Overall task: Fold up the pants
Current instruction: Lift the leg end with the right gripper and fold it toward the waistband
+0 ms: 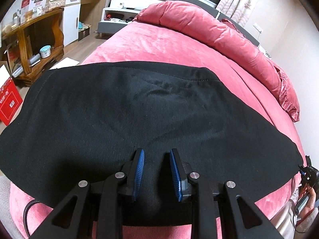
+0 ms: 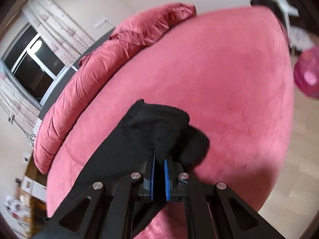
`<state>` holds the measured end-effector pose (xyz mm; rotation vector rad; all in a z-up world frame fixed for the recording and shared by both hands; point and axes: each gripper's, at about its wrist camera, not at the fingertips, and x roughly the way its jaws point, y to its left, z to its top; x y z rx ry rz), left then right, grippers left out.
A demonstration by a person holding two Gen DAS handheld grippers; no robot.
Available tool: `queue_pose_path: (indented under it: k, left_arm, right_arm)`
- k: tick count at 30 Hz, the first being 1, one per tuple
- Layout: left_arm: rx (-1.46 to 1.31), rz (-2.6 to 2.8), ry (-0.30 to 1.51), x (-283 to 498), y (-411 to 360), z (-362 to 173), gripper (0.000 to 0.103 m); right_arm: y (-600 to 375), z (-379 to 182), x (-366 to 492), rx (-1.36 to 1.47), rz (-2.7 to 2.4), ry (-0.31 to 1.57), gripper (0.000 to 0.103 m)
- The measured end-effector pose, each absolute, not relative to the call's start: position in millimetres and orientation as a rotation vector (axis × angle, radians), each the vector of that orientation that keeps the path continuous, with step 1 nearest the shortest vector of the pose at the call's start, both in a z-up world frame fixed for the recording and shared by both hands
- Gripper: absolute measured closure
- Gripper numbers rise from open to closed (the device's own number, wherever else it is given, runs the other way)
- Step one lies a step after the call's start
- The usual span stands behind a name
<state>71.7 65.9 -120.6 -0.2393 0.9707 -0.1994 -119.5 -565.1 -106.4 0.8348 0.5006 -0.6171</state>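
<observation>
The pink bed point(image 1: 159, 45) carries the black pants point(image 1: 119, 109), spread toward six o'clock. Left gripper point(image 1: 156, 157): jaws narrow, holding nothing. Right gripper point(image 2: 159, 159): jaws clamped on a bunched hem; that thin bite may slip when lifted.

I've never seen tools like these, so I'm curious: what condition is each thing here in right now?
Black pants: spread flat on the bed, one end bunched and lifted.
Left tongs: jaws apart over the pants, gripping nothing.
Right tongs: shut on a bunched end of the pants.
Pink bed cover: smooth, laid out.
Pink quilt: rolled up along the far edge.
</observation>
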Motion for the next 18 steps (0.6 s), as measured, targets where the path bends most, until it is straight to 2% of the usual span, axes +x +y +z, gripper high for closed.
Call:
queue_pose_path:
  k: [3, 7, 8, 13, 16, 18]
  left_arm:
    - [-0.226, -0.200, 0.969, 73, 64, -121, 0.075]
    - [-0.235, -0.209, 0.963, 72, 64, -122, 0.074]
    - [-0.240, -0.210, 0.961, 72, 65, -122, 0.074]
    - [-0.241, -0.223, 0.918, 67, 61, -115, 0.074]
    - [-0.217, -0.241, 0.886, 67, 52, -107, 0.072]
    - [-0.207, -0.254, 0.877, 68, 48, -105, 0.070]
  right_arm:
    - [-571, -119, -112, 0.857, -0.637, 0.595, 0.095]
    - [-574, -123, -117, 0.918, -0.664, 0.606, 0.094]
    - [-572, -120, -117, 0.908, -0.680, 0.611, 0.089]
    - [-542, -80, -126, 0.804, -0.764, 0.542, 0.083]
    - [-510, -56, -110, 0.700, -0.672, 0.533, 0.074]
    - [-482, -50, -84, 0.631, -0.530, 0.578, 0.073]
